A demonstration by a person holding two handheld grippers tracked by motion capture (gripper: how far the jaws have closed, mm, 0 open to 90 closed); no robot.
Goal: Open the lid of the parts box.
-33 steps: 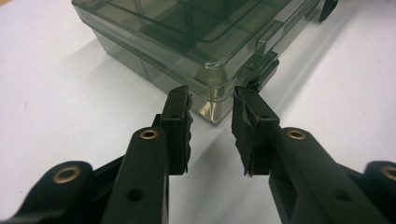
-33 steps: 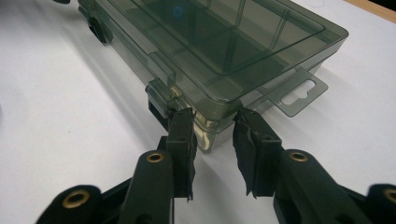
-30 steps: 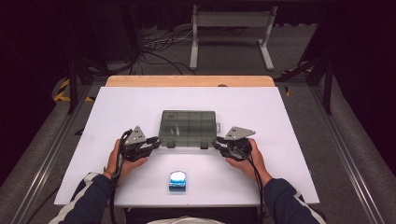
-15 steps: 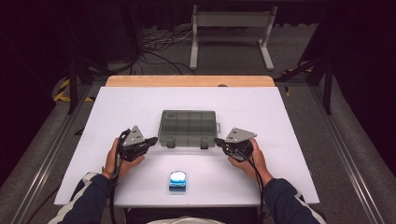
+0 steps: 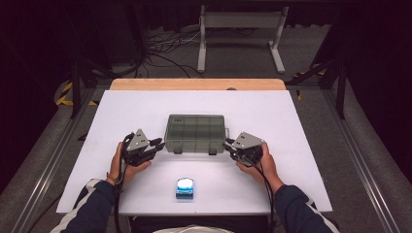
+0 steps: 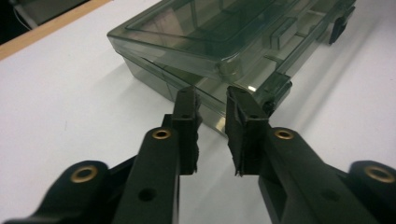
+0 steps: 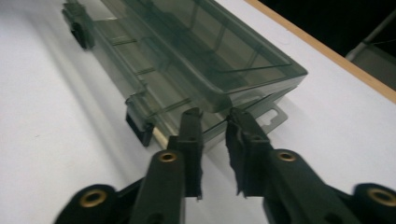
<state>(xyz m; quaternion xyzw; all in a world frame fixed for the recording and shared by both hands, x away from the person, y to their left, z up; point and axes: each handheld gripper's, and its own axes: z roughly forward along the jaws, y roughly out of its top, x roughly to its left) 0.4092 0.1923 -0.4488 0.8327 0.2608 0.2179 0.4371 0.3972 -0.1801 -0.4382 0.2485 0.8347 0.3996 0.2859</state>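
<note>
— Smoky-grey clear plastic compartment box (image 5: 196,132) lies mid-table, long axis left to right, its two latches facing the person. Which gripper is nearer?

— Neither: the left gripper (image 5: 156,144) sits just off its left end, the right gripper (image 5: 228,144) just off its right end. Both have fingers (image 6: 187,112) slightly parted, pinching nothing.
</note>
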